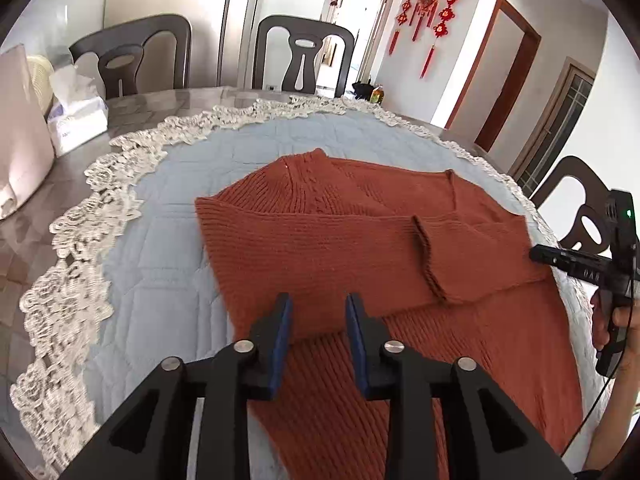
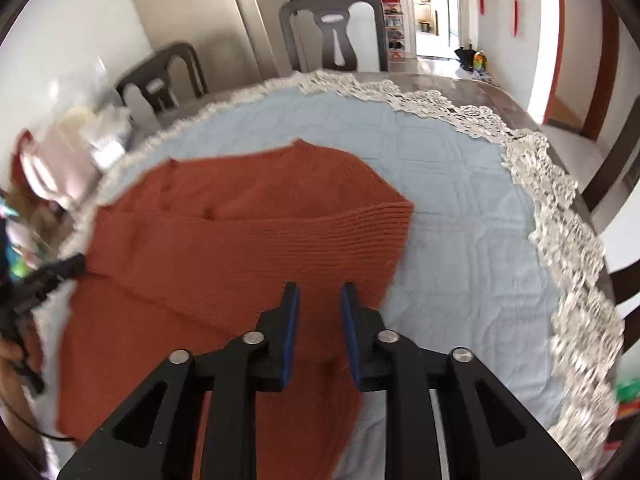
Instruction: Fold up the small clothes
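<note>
left wrist: my left gripper hangs with fingers apart, holding nothing, over the near edge of the folded sleeve of the rust sweater on the blue cloth covering the surface. i'd pinch the hem through both layers.

right wrist: my right gripper is equally parted and empty above the sweater's edge; i'd lift evenly.

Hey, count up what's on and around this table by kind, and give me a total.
Rust-orange ribbed knit sweater: 1
Pale blue quilted table cover with white lace edging: 1
Dark wooden dining chairs: 3
White tissue pack: 1
Black two-finger grippers with blue pads, left and right: 2
Total: 8
</note>
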